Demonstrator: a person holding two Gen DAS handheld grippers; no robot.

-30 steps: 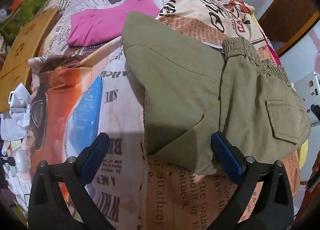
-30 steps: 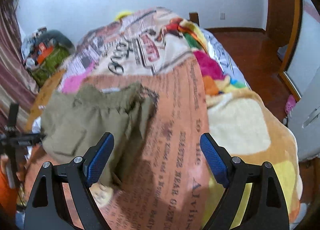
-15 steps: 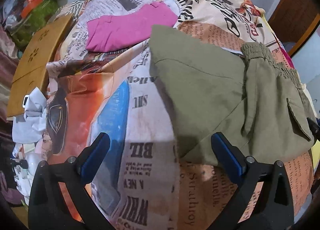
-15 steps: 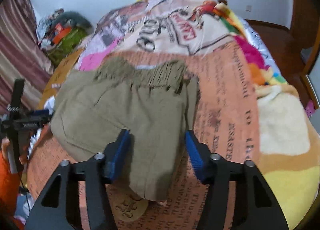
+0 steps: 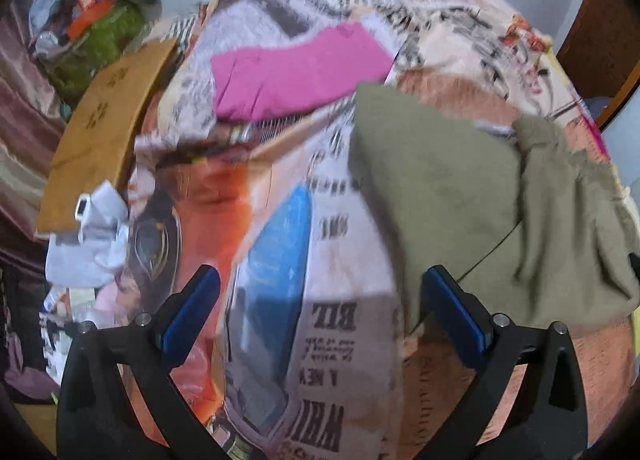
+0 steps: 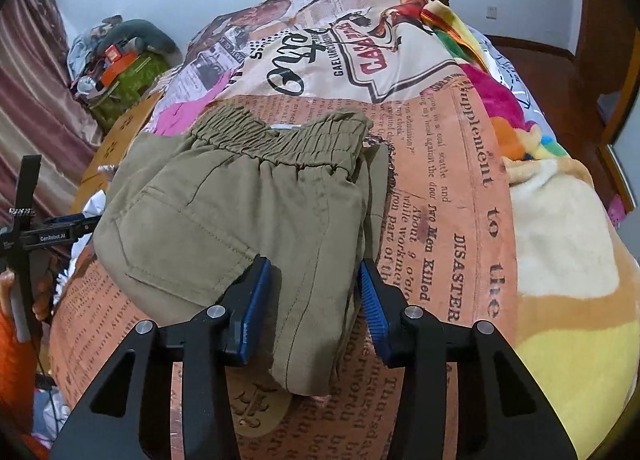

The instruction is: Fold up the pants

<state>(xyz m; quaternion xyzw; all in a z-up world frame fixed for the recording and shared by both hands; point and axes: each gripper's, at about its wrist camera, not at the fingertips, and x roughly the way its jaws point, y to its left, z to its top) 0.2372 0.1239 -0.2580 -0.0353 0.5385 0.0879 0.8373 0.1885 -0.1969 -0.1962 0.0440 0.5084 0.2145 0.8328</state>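
Item: olive pants [image 6: 240,212], folded, on the bed [image 6: 460,188], waistband at 12 o'clock. Our right hand-held gripper [image 6: 316,300] has just been closing, the near fold between its jaws, likely for another fold. Left hand-held gripper [image 5: 320,316]: wide open, empty, pants at 2 o'clock.

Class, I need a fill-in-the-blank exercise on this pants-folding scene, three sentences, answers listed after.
1. The olive pants lie on a bedspread printed like a ____.
2. The garment folded beyond the pants is ____ in colour.
3. The right tool has a fold of the ____ between its blue pads.

Answers: newspaper; pink; pants
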